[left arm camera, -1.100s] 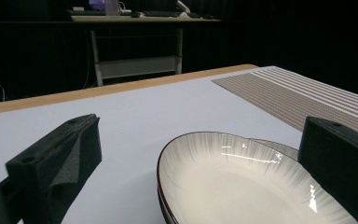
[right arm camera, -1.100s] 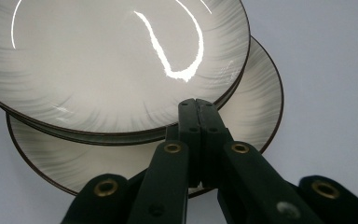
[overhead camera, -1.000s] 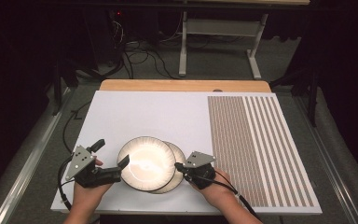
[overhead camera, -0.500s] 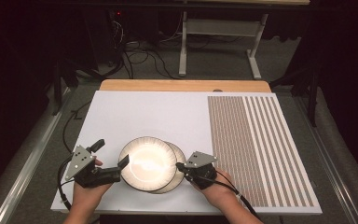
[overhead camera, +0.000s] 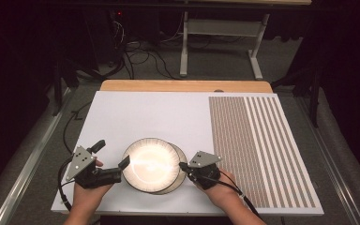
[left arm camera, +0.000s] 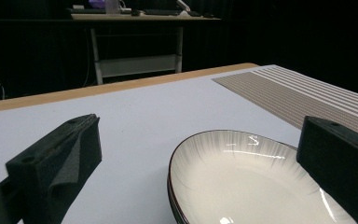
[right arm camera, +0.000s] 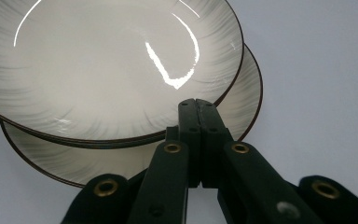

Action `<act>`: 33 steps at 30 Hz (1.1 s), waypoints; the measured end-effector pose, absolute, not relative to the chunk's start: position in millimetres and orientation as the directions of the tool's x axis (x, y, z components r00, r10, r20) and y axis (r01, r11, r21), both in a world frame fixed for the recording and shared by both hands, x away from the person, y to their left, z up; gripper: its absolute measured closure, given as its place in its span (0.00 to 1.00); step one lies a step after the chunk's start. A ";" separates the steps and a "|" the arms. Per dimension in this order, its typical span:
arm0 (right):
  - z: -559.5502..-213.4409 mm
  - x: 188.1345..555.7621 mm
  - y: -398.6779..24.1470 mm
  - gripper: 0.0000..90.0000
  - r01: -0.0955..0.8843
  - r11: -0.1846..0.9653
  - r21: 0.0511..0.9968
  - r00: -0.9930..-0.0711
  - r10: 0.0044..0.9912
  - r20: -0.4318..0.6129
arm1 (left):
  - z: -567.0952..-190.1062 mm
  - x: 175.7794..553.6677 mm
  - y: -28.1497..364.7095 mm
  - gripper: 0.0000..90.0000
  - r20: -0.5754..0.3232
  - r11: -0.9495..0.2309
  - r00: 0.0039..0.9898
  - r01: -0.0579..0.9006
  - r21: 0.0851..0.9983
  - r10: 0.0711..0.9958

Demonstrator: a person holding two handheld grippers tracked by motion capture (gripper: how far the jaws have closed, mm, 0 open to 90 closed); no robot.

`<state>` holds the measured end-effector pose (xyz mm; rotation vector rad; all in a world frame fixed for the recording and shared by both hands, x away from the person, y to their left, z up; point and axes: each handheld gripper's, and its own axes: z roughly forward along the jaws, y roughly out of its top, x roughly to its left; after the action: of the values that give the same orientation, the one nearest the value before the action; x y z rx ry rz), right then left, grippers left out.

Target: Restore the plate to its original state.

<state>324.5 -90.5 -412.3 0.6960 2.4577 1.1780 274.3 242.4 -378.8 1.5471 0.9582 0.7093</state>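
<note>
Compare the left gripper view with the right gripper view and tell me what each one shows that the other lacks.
Left gripper view: wide-open jaws, the striped mat, the table's wooden edge and a desk frame behind. Right gripper view: jaws closed together at the plates' rims, and the lower plate peeking out beneath. Both: the top plate on the white tabletop.

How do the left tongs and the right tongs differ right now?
The left tongs stand wide open, one jaw beside the upper plate's left rim; the right tongs are shut. The left tongs grip nothing; the right tongs' closed tips sit at the right rim of the plates, over the lower plate. Each is held in one hand.
</note>
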 end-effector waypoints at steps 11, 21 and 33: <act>-411.2 324.8 -92.7 1.00 0.286 0.538 0.793 -0.825 0.560 -0.082 | -378.9 274.2 242.4 0.01 -0.055 -0.048 0.488 0.198 0.979 0.871; -408.4 325.4 -97.9 1.00 0.290 0.529 0.798 -0.816 0.572 -0.083 | -379.1 274.2 241.8 0.01 -0.051 -0.053 0.489 0.198 0.979 0.871; -405.4 325.9 -106.2 1.00 0.294 0.526 0.798 -0.804 0.587 -0.091 | -379.3 274.3 240.9 0.01 -0.052 -0.053 0.490 0.198 0.979 0.870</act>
<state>325.9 -106.2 -405.4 0.7288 2.4204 1.1688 274.3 240.9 -379.3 1.5569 0.9551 0.7129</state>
